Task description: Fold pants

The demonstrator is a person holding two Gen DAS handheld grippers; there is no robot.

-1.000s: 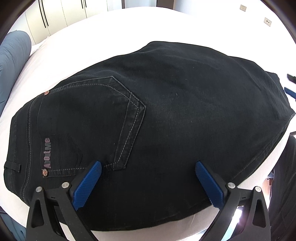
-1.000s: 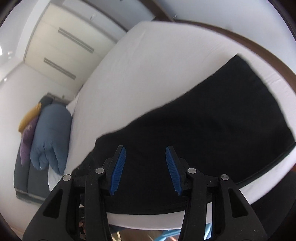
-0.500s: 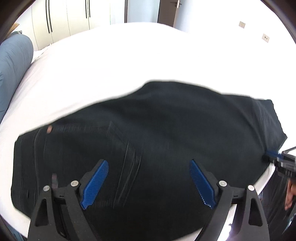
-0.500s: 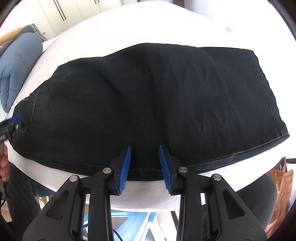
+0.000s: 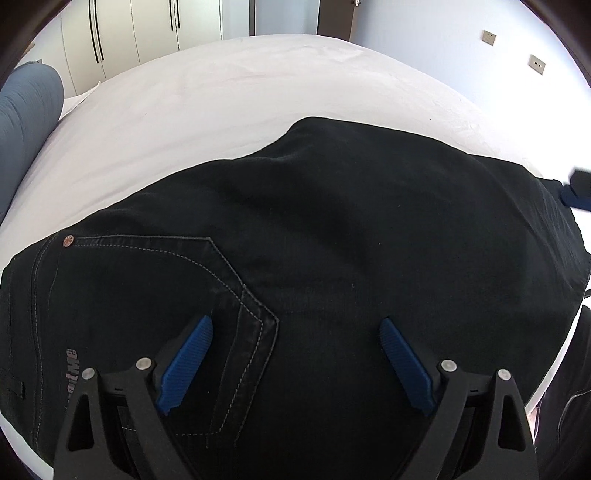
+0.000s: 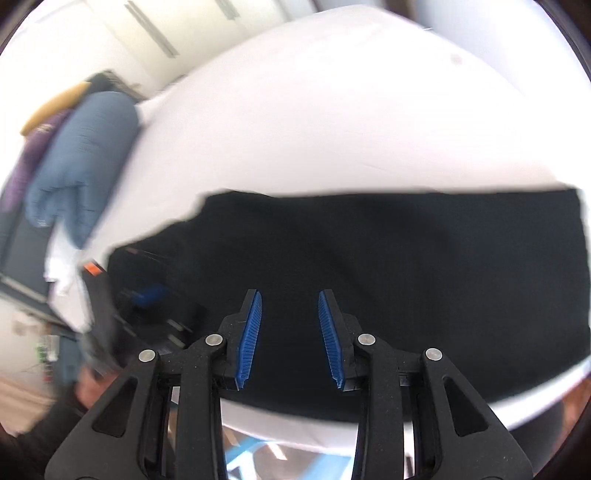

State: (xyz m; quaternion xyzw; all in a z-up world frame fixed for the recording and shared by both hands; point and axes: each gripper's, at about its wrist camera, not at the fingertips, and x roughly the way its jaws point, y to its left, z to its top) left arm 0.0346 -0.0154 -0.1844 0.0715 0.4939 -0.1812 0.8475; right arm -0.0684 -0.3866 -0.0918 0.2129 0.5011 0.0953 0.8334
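A pair of black jeans (image 5: 332, 258) lies folded flat on a white bed sheet (image 5: 240, 92), filling the lower and middle part of the left wrist view, with the back pocket (image 5: 155, 295) and its pale stitching at the lower left and a copper rivet (image 5: 68, 240) at the pocket's upper corner. The left gripper (image 5: 295, 354) hangs over the denim near the bottom of that frame, its blue pads (image 5: 186, 360) spread wide with nothing between them; one pad sits over the pocket's pointed edge, the other over plain cloth to the right. Its jaws have narrowed a little and remain widely parted. At the far right edge of that view a dark, blue-tipped part of the other tool (image 5: 578, 190) shows beside the jeans' edge. In the blurred right wrist view the jeans (image 6: 406, 258) cross the middle of the frame, and the right gripper (image 6: 290, 336) is at the lower centre, its pads (image 6: 251, 339) partly closed in, a narrow gap between them with no cloth pinched; these jaws have just been closing. A blue-grey duvet roll (image 6: 81, 158) lies at the upper left of that frame, white wardrobe doors (image 5: 147, 33) stand beyond the bed at the top left of the left wrist view, and wall sockets (image 5: 535, 64) are at its upper right.
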